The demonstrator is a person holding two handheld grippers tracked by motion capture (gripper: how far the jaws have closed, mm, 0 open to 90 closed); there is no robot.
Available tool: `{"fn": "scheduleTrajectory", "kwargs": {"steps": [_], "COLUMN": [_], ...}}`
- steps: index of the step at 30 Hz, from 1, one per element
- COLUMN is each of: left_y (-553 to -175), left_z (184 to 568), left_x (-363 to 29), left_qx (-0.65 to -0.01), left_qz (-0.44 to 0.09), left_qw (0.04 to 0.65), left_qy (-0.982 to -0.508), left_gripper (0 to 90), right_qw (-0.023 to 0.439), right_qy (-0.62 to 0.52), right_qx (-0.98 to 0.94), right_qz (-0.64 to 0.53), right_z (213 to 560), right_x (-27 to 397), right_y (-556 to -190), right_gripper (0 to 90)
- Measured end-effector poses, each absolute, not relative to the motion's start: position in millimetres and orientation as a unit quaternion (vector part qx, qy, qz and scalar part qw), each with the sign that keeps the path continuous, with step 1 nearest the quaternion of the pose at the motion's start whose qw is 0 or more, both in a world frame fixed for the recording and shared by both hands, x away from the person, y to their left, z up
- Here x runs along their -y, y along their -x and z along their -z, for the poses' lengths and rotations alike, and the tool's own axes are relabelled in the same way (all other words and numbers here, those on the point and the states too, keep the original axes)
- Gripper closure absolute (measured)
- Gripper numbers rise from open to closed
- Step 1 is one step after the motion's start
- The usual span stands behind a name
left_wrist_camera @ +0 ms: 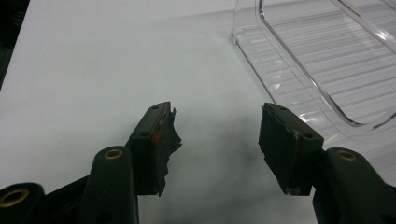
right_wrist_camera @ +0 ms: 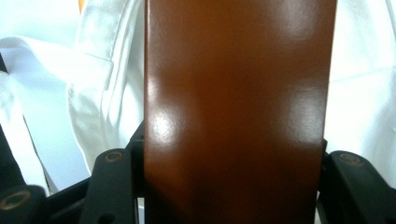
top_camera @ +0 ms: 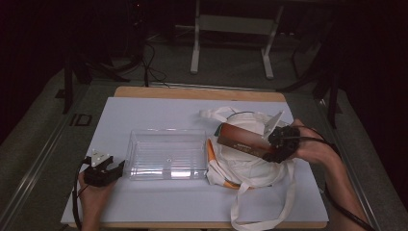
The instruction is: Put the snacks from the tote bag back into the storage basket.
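Box (top_camera: pixel 242 138), brown, clamped between right tool (top_camera: pixel 280 143) jaws, held tilted over white bag (top_camera: pixel 250 166). Bag touches right end of clear bin (top_camera: pixel 166 154) on table (top_camera: pixel 144 113). Left tool (top_camera: pixel 102 169) released, jaws spread, just beside bin's left end.

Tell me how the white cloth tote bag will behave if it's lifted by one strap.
The white cloth tote bag will probably sag and fold: it lies crumpled, its straps trailing loosely over the table edge. It looks light for its size, being thin fabric. The brown glossy box held in the right gripper over it seems stiff by contrast.
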State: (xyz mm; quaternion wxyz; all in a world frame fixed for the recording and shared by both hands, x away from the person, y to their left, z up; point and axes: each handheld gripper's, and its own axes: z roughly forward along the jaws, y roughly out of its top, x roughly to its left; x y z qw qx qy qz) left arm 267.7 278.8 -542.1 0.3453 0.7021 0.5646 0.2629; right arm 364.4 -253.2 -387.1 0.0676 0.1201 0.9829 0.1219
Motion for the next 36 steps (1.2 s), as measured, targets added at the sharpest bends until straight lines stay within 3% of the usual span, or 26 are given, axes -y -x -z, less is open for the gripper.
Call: {"fn": "scheduleTrajectory", "kwargs": {"steps": [36], "left_y": [-267.4], "left_z": [542.2], "left_x": [-279.5], "left_qx": [-0.566], "left_qz": [-0.262], "left_qw": [0.347], "left_qy": [-0.700], "left_gripper": [44.6], "right_qw": [0.056], "right_qy": [-0.078], "right_qx": [-0.987], "right_qz": [-0.130], "right_z": [381.4], "right_x": [210.3], "right_y": [-368.0], "right_gripper": [43.1]}}
